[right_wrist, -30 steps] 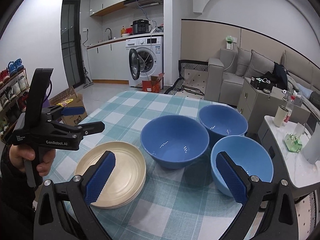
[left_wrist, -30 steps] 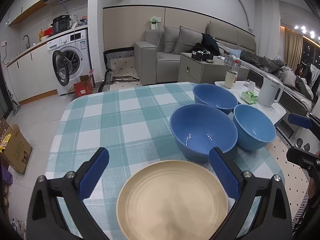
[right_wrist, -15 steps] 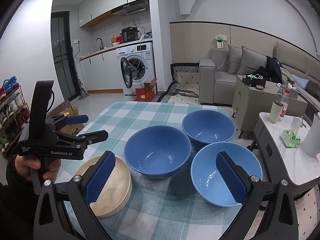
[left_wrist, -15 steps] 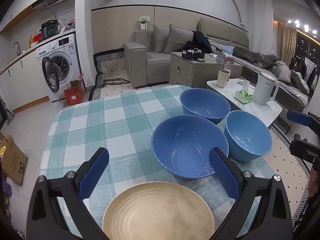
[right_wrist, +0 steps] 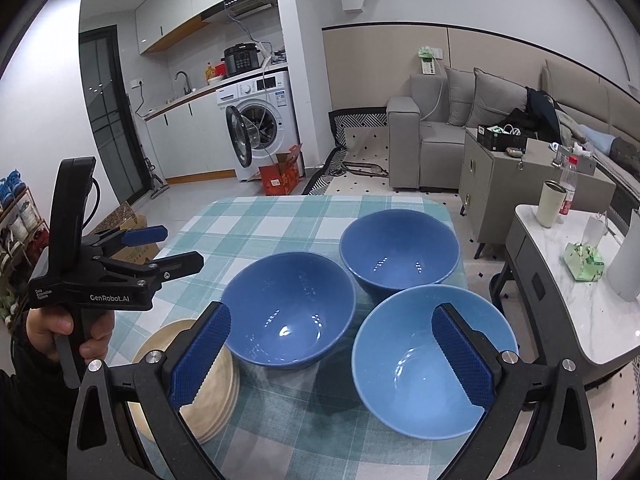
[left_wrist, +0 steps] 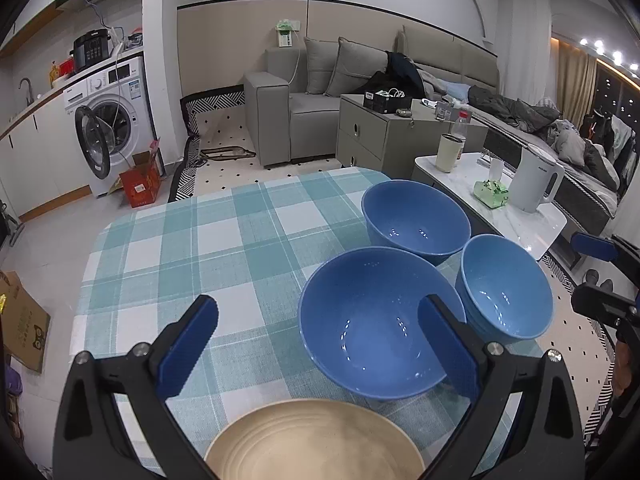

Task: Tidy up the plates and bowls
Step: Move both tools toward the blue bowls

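Three blue bowls and a stack of cream plates sit on a bench covered with a teal-and-white checked cloth [left_wrist: 192,248]. In the left wrist view, the left gripper [left_wrist: 320,354] hangs over the near edge with its jaws spread wide and nothing between them; its blue pads frame the stack of cream plates [left_wrist: 316,442] at the bottom centre of the frame. Just beyond the plates stands the large blue bowl [left_wrist: 376,320], with the far blue bowl [left_wrist: 416,216] behind it and the light blue bowl [left_wrist: 506,292] at centre right, the three bowls crowded close together.

In the right wrist view, the right gripper [right_wrist: 332,354] is likewise wide open and empty, its right pad in front of the light blue bowl at lower right and its left pad over the edge of the plate stack at lower left. A person's hand [right_wrist: 68,332] at the left edge of that frame grips the handle of the left gripper, which is marked "GenRobot.AI".

Beyond the bench, a washing machine [right_wrist: 260,120] with its door open stands at upper centre and a grey sofa [right_wrist: 452,128] at upper right.
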Demonstrator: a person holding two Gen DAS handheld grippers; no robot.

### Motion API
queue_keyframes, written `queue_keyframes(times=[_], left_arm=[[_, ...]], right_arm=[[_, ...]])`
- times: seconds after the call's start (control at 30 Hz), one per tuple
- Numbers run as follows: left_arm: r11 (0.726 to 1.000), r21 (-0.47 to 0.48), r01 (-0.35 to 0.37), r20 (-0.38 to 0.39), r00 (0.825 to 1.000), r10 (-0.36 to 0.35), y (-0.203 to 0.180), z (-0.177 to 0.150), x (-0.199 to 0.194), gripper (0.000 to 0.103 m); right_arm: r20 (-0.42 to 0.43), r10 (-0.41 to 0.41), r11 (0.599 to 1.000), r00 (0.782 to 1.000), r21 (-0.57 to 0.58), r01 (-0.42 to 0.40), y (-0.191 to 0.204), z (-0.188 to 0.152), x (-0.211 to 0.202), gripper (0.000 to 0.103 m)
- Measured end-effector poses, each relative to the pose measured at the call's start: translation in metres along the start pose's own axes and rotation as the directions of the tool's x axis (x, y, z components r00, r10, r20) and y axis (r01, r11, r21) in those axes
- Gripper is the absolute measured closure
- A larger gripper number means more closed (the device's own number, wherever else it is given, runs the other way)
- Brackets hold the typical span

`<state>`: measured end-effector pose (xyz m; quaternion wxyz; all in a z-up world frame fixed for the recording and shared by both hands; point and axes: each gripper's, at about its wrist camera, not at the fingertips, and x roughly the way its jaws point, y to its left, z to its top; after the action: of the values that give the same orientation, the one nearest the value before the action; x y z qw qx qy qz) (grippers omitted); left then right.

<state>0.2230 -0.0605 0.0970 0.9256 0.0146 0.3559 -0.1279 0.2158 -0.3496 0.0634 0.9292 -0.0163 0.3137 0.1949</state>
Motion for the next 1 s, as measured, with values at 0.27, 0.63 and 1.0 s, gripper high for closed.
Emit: queue_keyframes(times=[0.27, 0.63, 1.0], left_arm=[[1.0, 0.026, 0.006, -0.037, 0.999, -0.005, -0.005, 0.011, 0.024, 0.002], [0.999, 0.046, 0.025, -0.085, 0.996, -0.021, -0.013, 0.025, 0.056, 0.002], [0.998, 0.052, 0.043, -0.083, 0.996, -0.038, -0.019, 0.047, 0.08, 0.002]], right_arm=[[-0.028, -0.019, 0.999, 0.999, 0.026, 0.02, -0.019, 0.008, 0.016, 0.001], [-0.101, -0.06, 0.995, 0.993, 0.071, 0.068, -0.051, 0.015, 0.045, 0.001], [-0.08, -0.076, 0.993, 0.994, 0.089, 0.083, -0.069, 0.032, 0.053, 0.001]])
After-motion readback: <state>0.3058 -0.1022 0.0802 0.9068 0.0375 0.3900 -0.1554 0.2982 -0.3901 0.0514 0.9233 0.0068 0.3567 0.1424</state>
